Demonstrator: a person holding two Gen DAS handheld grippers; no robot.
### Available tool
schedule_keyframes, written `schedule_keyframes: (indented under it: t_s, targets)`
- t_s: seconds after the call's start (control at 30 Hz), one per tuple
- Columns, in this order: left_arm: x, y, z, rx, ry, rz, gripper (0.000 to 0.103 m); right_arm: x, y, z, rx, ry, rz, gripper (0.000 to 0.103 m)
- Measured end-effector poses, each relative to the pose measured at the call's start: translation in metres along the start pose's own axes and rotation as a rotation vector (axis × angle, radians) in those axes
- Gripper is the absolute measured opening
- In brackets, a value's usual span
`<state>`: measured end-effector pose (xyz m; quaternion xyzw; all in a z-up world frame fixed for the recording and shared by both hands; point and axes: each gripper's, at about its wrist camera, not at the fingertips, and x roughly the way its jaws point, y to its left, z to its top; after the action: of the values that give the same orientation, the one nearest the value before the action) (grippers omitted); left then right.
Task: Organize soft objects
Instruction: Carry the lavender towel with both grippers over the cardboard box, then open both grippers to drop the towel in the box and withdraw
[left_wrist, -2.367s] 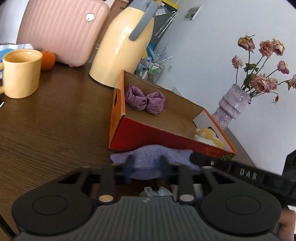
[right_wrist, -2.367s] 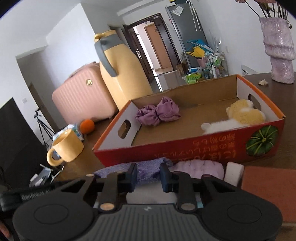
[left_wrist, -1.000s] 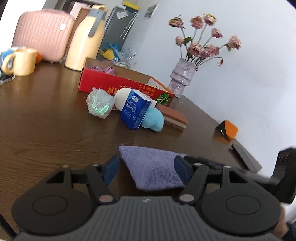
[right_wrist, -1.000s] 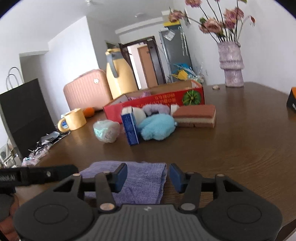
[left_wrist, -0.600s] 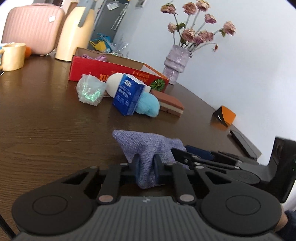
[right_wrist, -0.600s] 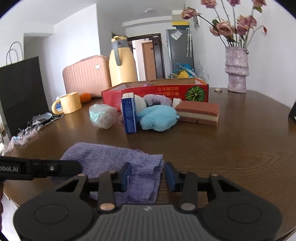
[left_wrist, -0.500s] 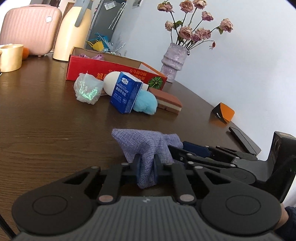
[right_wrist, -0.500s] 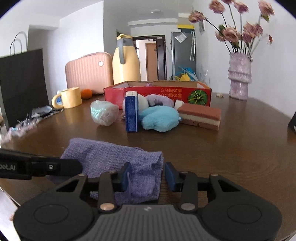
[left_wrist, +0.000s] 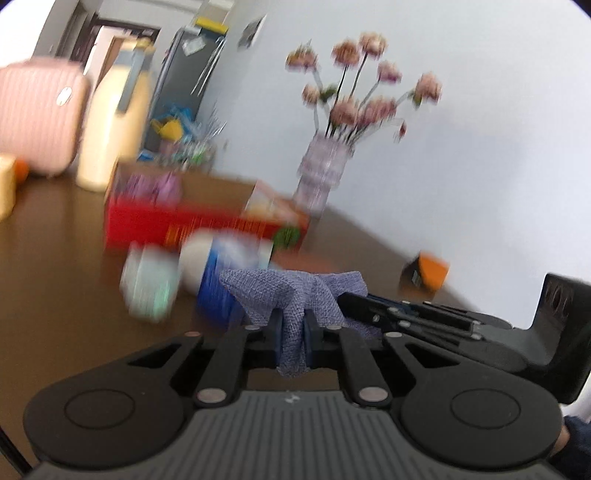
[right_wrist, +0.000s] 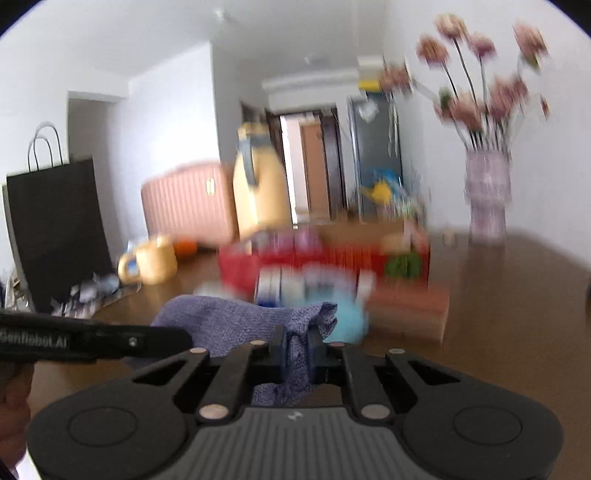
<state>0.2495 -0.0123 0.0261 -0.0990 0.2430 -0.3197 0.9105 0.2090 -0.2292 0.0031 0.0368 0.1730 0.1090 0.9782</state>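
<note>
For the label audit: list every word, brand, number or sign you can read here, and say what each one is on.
"GenRobot.AI", soft but legible: side of the left gripper, seen from the right wrist.
Yellow print on the red cardboard box: too blurred to read.
Label on the blue carton: too blurred to read.
Nothing else legible.

A bare stretch of brown table (right_wrist: 517, 295) lay open along the right side of the right wrist frame, and another at the lower left of the left wrist frame. At mid-frame a blurred cluster blocked the way: a pale bundle (left_wrist: 147, 284), a blue carton (left_wrist: 218, 291), a light blue plush (right_wrist: 347, 321) and a brown block (right_wrist: 410, 310), touching or just beside one another, with the red box (left_wrist: 192, 225) right behind them. Farther back stood a yellow jug (right_wrist: 260, 192), a pink case (right_wrist: 188, 206), a mug (right_wrist: 155, 264) and a vase (right_wrist: 485, 195).
</note>
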Motion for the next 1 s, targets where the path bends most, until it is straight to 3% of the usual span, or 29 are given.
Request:
schedule_keyframes:
  t_s: [0.13, 0.27, 0.33, 0.43, 0.6, 0.77, 0.83, 1.0]
  targets:
    - [0.053, 0.012, 0.088, 0.017, 0.003, -0.001, 0.011, 0.055, -0.028, 0.078, -0.054, -0.039, 0.007, 0.01]
    - [0.14, 0.039, 0.163, -0.01, 0.053, 0.04, 0.011, 0.146, -0.068, 0.143, -0.045, 0.028, 0.003, 0.01]
    - [0.199, 0.058, 0.188, -0.055, 0.131, 0.09, 0.011, 0.201, -0.088, 0.165, -0.06, 0.081, -0.034, 0.011]
    - [0.275, 0.084, 0.204, -0.097, 0.216, 0.148, 0.011, 0.276, -0.112, 0.178, -0.107, 0.194, -0.09, 0.011]
    - [0.369, 0.116, 0.198, -0.123, 0.35, 0.23, 0.012, 0.373, -0.135, 0.166, -0.149, 0.37, -0.166, 0.011]
    - [0.397, 0.136, 0.184, -0.164, 0.405, 0.249, 0.021, 0.408, -0.133, 0.153, -0.24, 0.409, -0.264, 0.016]
    - [0.39, 0.138, 0.183, -0.159, 0.386, 0.246, 0.033, 0.41, -0.134, 0.152, -0.235, 0.427, -0.245, 0.022]
    - [0.352, 0.132, 0.203, -0.146, 0.339, 0.273, 0.039, 0.387, -0.143, 0.165, -0.191, 0.397, -0.242, 0.024]
